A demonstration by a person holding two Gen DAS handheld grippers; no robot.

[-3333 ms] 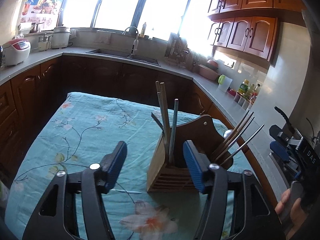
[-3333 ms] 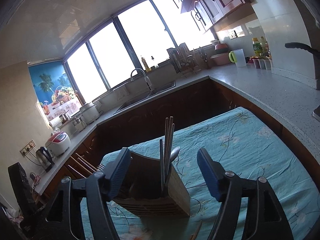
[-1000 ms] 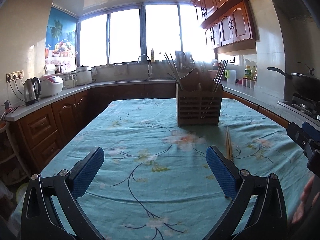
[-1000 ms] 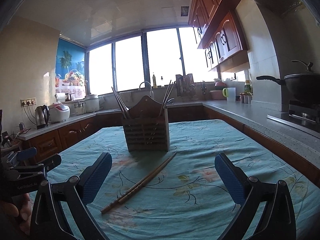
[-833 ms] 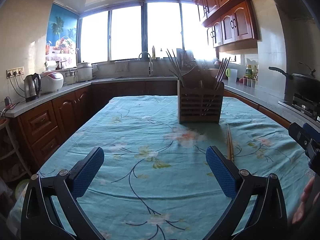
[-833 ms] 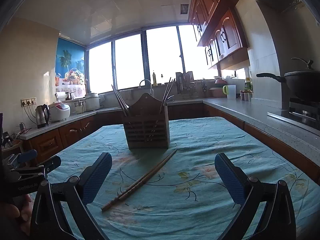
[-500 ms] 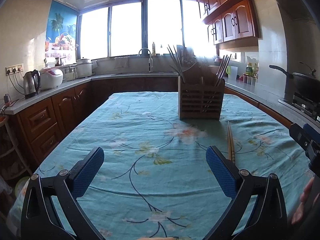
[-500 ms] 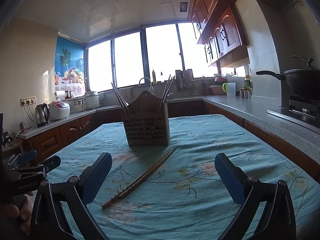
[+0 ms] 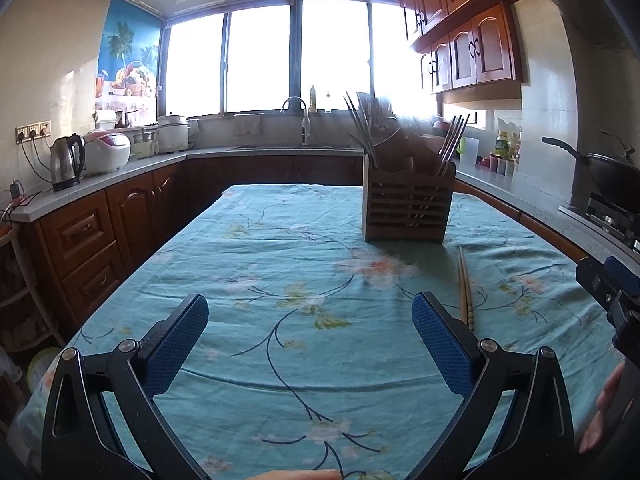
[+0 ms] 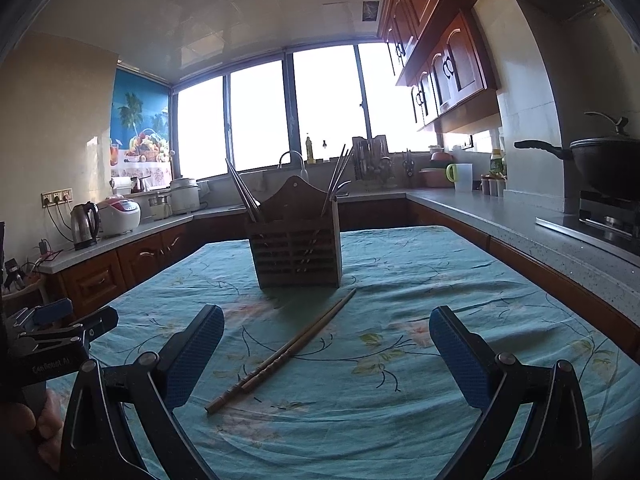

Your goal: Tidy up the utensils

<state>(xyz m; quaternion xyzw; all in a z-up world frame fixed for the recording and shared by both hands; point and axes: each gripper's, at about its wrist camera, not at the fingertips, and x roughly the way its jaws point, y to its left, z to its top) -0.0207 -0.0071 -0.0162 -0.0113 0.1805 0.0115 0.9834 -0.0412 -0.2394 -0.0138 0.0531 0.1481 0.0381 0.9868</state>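
The left tongs [image 9: 310, 330], black-framed with blue textured pads, are hovering wide open over the near end of the worktop [image 9: 248, 360], gripping nothing. The right tongs [image 10: 326, 344], of the same build, are likewise standing wide open and empty above the worktop, which is wearing a teal cloth printed with flowers and dark vines. At the left edge of the right wrist view the left tongs are showing again, with a person's fingers wrapping the handle; in the left wrist view the right tongs [image 9: 608, 284] are peeking in at the right edge.

Just beyond the right tongs, a pair of long wooden chopsticks [image 10: 282, 354] is lying flat on the cloth, side by side and touching, running diagonally from near the left pad toward the holder. In the left wrist view the same pair [image 9: 465, 284] is lying just beside the right-hand pad.

Farther on, a brown slatted wooden utensil holder [image 10: 296, 246] is standing upright on the cloth, well apart from both tongs, its foot close to the far tips of the chopsticks. Thin utensils are leaning out of its left and right compartments.

Behind, a grey kitchen counter [image 10: 492, 210] is wrapping around the room under bright windows.
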